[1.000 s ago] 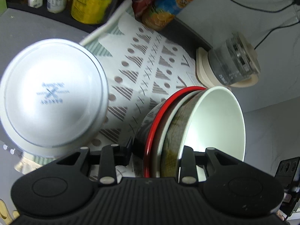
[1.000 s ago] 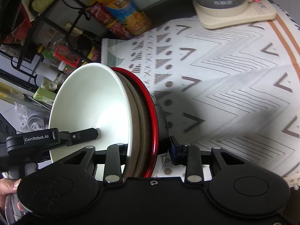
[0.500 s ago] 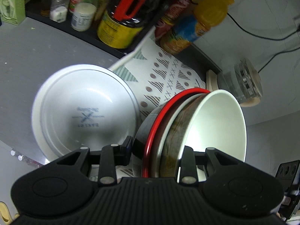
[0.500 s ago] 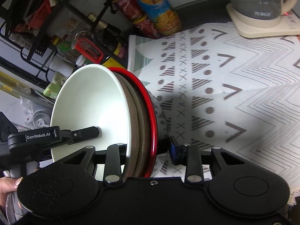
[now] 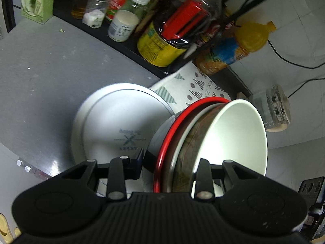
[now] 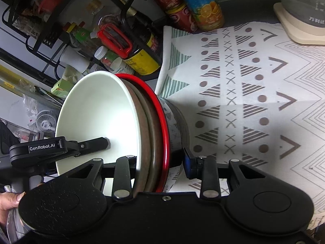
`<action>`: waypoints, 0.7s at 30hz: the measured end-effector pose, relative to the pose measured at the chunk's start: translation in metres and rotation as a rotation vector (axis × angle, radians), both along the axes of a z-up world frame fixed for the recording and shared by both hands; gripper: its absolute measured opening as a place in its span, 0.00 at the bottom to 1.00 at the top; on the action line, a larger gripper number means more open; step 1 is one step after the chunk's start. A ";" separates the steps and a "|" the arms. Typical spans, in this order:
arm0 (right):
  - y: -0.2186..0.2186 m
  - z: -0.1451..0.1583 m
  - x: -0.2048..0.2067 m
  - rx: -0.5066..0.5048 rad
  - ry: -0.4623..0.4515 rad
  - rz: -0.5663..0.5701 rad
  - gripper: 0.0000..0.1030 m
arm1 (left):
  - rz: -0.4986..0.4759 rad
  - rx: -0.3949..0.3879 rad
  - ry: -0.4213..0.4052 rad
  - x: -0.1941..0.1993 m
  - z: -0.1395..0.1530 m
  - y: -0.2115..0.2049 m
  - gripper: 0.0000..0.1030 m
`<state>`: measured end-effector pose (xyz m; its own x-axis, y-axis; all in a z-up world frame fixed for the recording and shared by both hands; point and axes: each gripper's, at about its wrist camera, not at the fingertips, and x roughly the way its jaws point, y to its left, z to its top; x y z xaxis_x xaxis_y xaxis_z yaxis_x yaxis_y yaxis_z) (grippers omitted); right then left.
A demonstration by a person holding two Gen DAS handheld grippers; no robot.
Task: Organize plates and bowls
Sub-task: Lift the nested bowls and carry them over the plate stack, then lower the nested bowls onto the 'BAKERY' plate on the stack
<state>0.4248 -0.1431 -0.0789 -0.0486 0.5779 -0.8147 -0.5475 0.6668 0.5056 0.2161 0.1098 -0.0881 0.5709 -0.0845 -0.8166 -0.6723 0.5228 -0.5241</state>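
A nested stack of bowls [image 5: 211, 142], white-lined innermost, then brown-glazed rims and a glossy red rim, is carried on its side above the patterned white cloth [image 6: 254, 93]. The left gripper [image 5: 168, 162] and right gripper [image 6: 160, 158] each clamp the stacked rims, jaws partly closed. Just beside the stack an upturned white bowl [image 5: 119, 126] rests on the grey counter [image 5: 50, 71].
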 end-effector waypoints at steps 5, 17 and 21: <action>0.016 -0.009 -0.006 -0.013 0.023 -0.003 0.32 | 0.002 -0.005 0.017 -0.004 -0.008 0.018 0.31; 0.050 -0.035 -0.017 -0.047 0.080 -0.029 0.32 | -0.005 -0.022 0.058 -0.004 -0.028 0.055 0.31; 0.055 -0.041 -0.017 -0.062 0.092 -0.037 0.32 | -0.021 -0.034 0.069 -0.001 -0.036 0.060 0.31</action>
<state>0.4075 -0.0877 -0.1201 -0.1047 0.5292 -0.8420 -0.4751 0.7171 0.5098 0.2156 0.1702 -0.1244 0.5109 -0.1246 -0.8506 -0.6967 0.5196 -0.4945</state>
